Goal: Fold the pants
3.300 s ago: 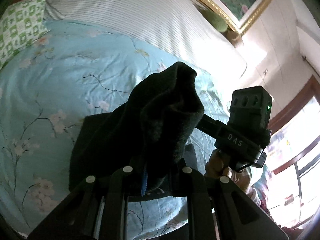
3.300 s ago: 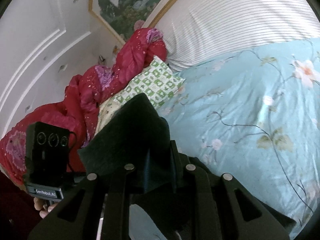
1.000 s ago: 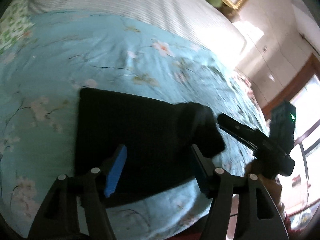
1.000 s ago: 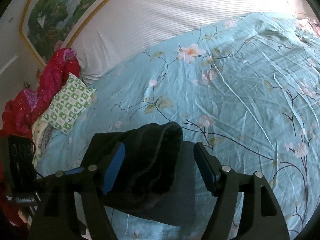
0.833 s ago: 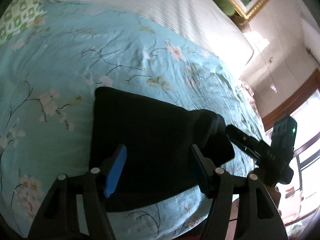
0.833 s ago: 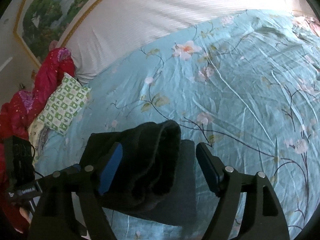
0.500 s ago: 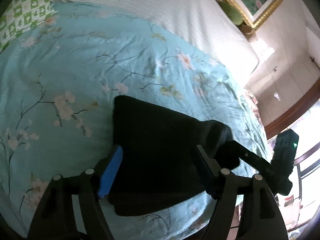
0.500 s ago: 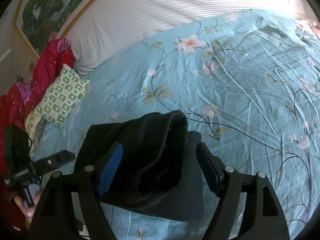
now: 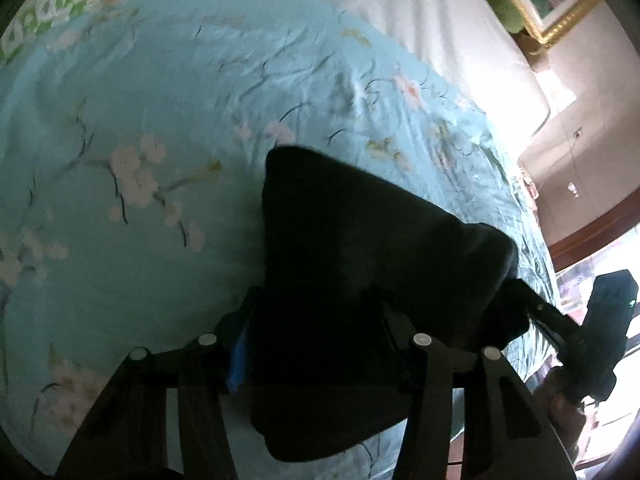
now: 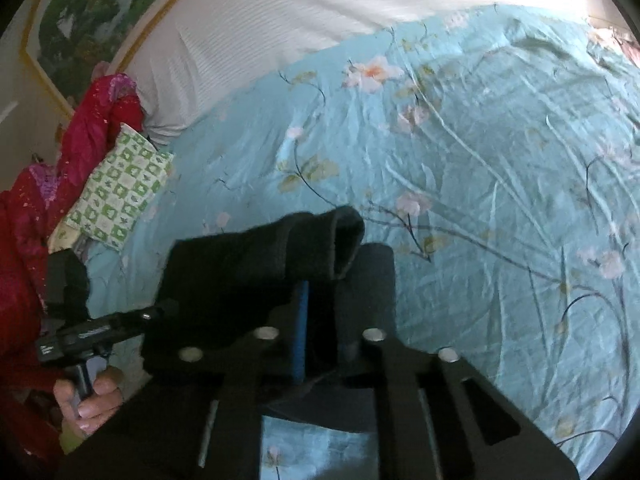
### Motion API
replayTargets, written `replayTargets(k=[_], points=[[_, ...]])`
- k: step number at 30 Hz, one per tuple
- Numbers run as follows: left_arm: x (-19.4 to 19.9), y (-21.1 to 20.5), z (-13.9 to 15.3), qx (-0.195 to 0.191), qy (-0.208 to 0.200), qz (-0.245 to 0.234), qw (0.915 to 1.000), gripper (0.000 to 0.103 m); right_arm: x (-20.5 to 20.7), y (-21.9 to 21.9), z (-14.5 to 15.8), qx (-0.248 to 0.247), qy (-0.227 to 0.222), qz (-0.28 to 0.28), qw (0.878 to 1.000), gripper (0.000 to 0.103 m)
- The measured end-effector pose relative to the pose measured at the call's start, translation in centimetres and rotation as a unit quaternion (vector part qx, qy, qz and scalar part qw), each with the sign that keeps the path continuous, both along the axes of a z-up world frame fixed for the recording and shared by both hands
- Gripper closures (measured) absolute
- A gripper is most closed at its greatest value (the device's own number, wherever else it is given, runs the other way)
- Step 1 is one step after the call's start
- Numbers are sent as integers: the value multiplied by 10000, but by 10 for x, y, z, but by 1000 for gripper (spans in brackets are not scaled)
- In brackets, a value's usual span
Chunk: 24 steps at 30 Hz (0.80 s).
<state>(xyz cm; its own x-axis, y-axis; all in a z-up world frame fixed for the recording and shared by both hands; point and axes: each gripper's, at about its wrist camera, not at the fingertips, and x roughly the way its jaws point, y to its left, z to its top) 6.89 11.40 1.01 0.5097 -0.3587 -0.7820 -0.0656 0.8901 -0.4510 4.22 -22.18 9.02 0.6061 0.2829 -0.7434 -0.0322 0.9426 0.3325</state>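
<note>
Dark pants [image 9: 360, 264] lie folded on the floral bedspread [image 9: 140, 128], long axis running between the hands. Right gripper [image 10: 320, 300] is clenched on their near right edge; left gripper [image 9: 320, 344] straddles the left end, jaws closing, cloth between them

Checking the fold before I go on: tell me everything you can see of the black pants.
The black pants are thick, fleecy-looking fabric, folded into a compact dark stack on the blue floral bedspread. One bulky rolled edge stands up at the stack's right. The right tongs are shut on that side; the left tongs are closing with the near edge between them.
</note>
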Motion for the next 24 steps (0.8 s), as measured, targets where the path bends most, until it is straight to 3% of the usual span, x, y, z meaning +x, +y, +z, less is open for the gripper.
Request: replayTargets(k=[2,5,9,14,20,22,24], points=[[-2,-4,11,71,-100,-81,9999,53,-7,-1,14,6,-155,69,9999,96],[-2,-8,19,213,-191,-158,9995,45,-15,-2,22,-56,-241,117,9996,97],[6,-8,0,248,121,-101,9996,40,-14,-12,-6,-55,93,-27,9999,97],[6,-5,-8,206,189,-47,9996,33,-11,-25,-27,168,262,-233,9992,93],[7,-2,-3,134,173,-19,9998,33,-9,-32,-18,645,315,-298,9970,80],[7,-2,-4,121,190,-13,9997,33,-10,-34,-18,779,269,-337,9960,60],[7,-1,-3,67,214,-5,9997,33,-10,-34,-17,858,201,-357,9955,55]])
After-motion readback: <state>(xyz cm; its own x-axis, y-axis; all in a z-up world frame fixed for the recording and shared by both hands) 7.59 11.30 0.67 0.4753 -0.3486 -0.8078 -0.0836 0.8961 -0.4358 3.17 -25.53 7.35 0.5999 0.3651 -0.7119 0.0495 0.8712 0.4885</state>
